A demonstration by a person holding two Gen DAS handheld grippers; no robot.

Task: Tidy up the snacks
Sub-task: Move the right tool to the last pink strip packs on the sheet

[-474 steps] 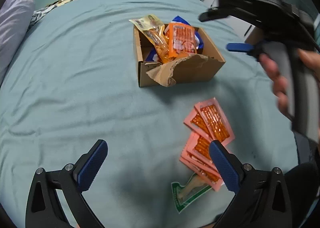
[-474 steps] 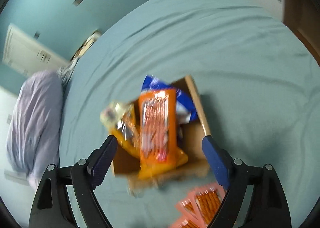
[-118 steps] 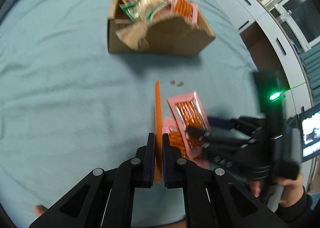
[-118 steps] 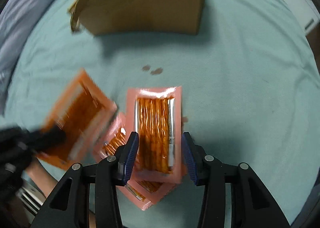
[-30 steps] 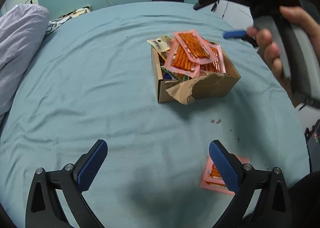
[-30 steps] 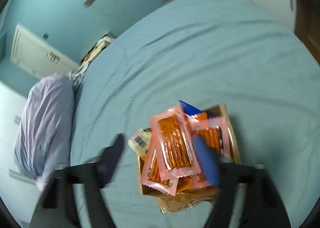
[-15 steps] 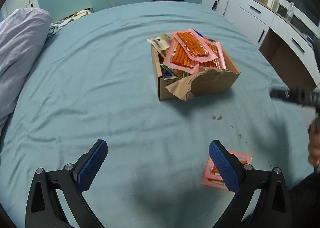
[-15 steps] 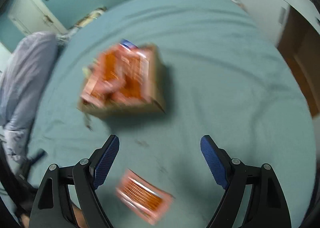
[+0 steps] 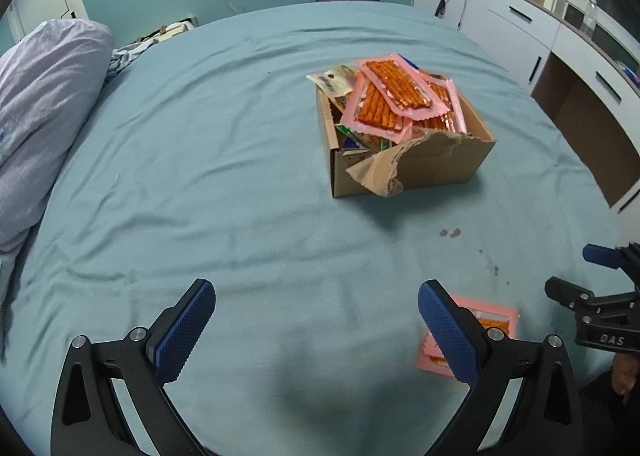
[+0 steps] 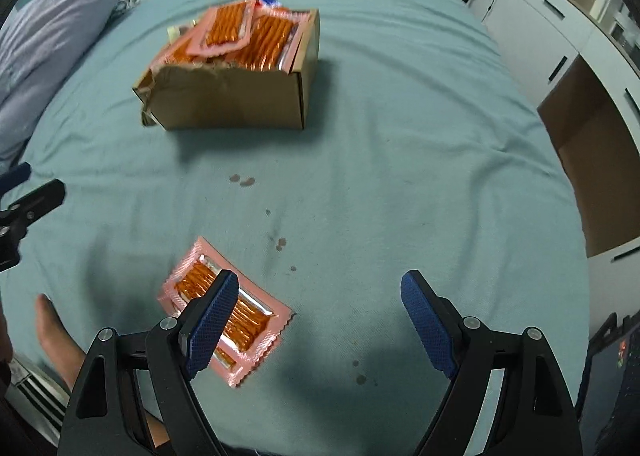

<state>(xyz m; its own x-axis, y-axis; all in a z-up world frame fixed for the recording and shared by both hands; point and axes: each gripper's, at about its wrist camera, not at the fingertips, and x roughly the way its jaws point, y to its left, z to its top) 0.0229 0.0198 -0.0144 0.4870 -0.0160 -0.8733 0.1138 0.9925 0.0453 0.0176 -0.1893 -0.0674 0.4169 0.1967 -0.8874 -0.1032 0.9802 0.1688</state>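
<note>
Your torn brown cardboard box (image 9: 408, 160) on the teal bed (image 9: 240, 184) is heaped with pink packets of orange snack sticks (image 9: 394, 86); the wrappers underneath are mostly hidden. One loose pink packet (image 10: 228, 308) lies flat at 8 o'clock from your right claw (image 10: 320, 320), partly behind its left finger. Both claws, the left claw (image 9: 316, 332) included, stand wide apart and empty.

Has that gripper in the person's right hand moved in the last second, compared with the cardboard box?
Yes. The right gripper was up above the cardboard box a second ago; now it sits low, near the bed's front edge, beside the last pink snack packet.
</note>
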